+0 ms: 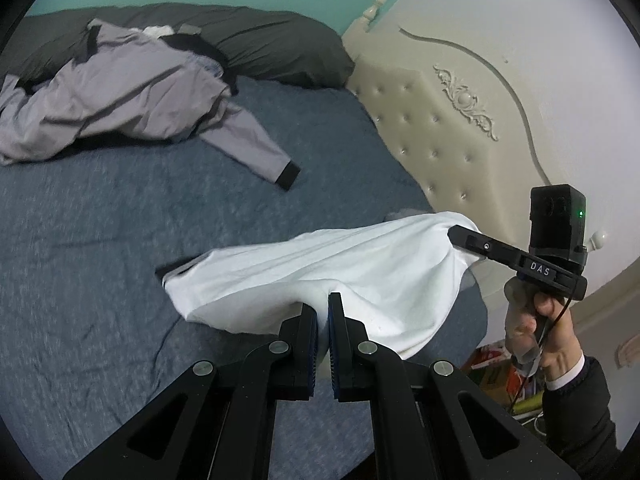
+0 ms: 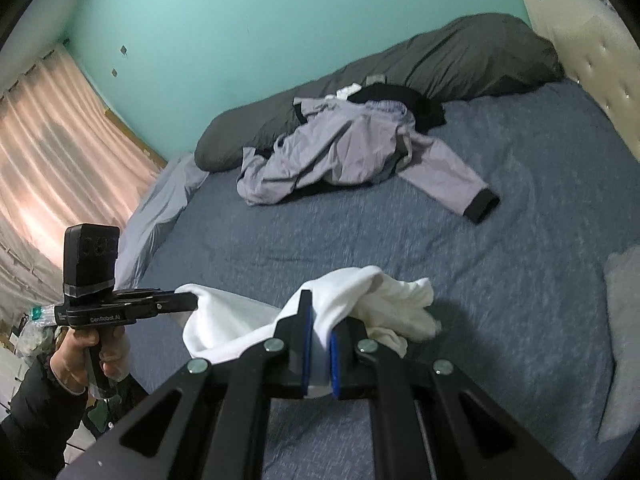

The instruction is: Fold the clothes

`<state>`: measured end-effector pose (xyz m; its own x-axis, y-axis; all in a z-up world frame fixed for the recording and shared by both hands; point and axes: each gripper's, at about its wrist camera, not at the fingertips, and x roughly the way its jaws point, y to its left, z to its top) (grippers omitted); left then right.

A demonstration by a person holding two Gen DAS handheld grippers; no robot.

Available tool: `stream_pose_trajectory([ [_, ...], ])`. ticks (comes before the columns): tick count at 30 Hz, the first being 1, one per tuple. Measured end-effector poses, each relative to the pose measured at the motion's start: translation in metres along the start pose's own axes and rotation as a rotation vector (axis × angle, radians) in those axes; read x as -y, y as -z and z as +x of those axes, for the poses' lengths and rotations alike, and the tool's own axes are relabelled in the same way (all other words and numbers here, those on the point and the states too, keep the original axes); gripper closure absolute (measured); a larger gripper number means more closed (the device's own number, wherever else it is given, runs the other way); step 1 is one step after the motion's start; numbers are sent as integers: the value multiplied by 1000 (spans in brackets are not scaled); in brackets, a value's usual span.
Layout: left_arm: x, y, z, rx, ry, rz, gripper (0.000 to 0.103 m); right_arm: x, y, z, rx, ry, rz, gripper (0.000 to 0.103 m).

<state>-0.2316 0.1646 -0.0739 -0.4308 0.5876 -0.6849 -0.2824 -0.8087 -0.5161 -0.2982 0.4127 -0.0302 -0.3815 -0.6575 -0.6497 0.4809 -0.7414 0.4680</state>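
A white garment point(image 1: 360, 264) hangs stretched between my two grippers above the blue bed sheet point(image 1: 100, 260). In the left wrist view my left gripper point(image 1: 323, 308) is shut on its near edge. My right gripper point(image 1: 460, 236), held by a hand, is shut on the garment's far right corner. In the right wrist view my right gripper point(image 2: 322, 320) pinches white fabric between its blue pads. The rest of the garment point(image 2: 400, 304) bunches just beyond its fingertips. My left gripper point(image 2: 188, 302) grips the other end at the left.
A lilac-grey jacket point(image 1: 120, 100) with black cuffs lies crumpled at the far side of the bed, against a dark grey duvet point(image 1: 272, 40). The cream tufted headboard point(image 1: 420, 120) borders the bed on the right. A pale grey cloth point(image 2: 624, 320) lies at the right edge, and a pink curtain point(image 2: 48, 140) hangs at the left.
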Motion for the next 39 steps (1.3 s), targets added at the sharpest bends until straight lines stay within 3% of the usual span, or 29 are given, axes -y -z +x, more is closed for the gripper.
stream_pose_trajectory([
  [17, 84, -93, 39, 29, 49, 78, 98, 52, -85, -80, 118, 80, -11, 97],
  [39, 219, -184, 162, 15, 112, 162, 98, 203, -148, -187, 232, 208, 73, 97],
])
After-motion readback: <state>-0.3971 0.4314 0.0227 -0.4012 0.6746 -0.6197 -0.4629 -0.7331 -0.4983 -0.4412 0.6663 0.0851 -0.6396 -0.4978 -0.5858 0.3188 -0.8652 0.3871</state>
